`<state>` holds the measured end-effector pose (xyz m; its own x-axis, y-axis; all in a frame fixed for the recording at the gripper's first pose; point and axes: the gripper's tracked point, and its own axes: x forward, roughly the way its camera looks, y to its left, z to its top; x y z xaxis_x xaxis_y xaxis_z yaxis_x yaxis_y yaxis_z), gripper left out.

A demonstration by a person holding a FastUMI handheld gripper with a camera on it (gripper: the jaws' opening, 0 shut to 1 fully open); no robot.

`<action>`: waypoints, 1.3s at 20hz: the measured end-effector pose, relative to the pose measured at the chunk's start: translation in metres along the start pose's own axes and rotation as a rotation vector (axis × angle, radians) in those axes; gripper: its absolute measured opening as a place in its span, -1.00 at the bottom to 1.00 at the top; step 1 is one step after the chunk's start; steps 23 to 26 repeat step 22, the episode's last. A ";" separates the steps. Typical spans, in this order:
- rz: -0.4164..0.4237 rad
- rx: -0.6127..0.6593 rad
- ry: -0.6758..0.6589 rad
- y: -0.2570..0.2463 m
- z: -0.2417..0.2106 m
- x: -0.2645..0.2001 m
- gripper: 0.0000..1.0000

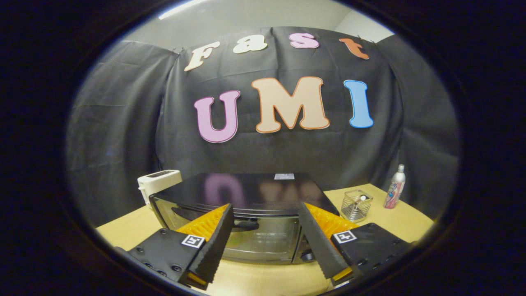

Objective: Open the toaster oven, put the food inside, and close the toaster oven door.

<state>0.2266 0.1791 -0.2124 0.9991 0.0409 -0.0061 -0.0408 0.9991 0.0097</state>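
Observation:
A black toaster oven (246,193) with a glossy top stands on the wooden table just ahead of my fingers. Its glass door (263,240) is closed, and the dark handle bar (246,225) runs across the top of the door between my fingertips. My gripper (266,211) is open, with nothing between its fingers, held in front of and slightly above the door. I cannot make out the food.
A white toaster (158,183) sits behind the oven's left corner. To the right of the oven stand a small clear container (356,204) and, farther right, a slim bottle (395,187). Bare wooden tabletop (411,222) lies on the right.

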 end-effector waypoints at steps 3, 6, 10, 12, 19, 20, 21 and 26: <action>0.002 0.018 -0.014 -0.009 0.021 -0.017 0.95; -0.018 0.010 -0.048 -0.024 0.050 -0.036 0.95; -0.058 -0.033 -0.073 -0.044 0.081 -0.060 0.95; -0.073 -0.048 -0.069 -0.051 0.093 -0.071 0.95; -0.175 -0.124 -0.052 -0.084 0.135 -0.097 0.95; -0.188 -0.130 -0.048 -0.090 0.137 -0.099 0.95; -0.198 -0.132 -0.044 -0.094 0.140 -0.101 0.95; -0.199 -0.131 -0.040 -0.094 0.142 -0.104 0.95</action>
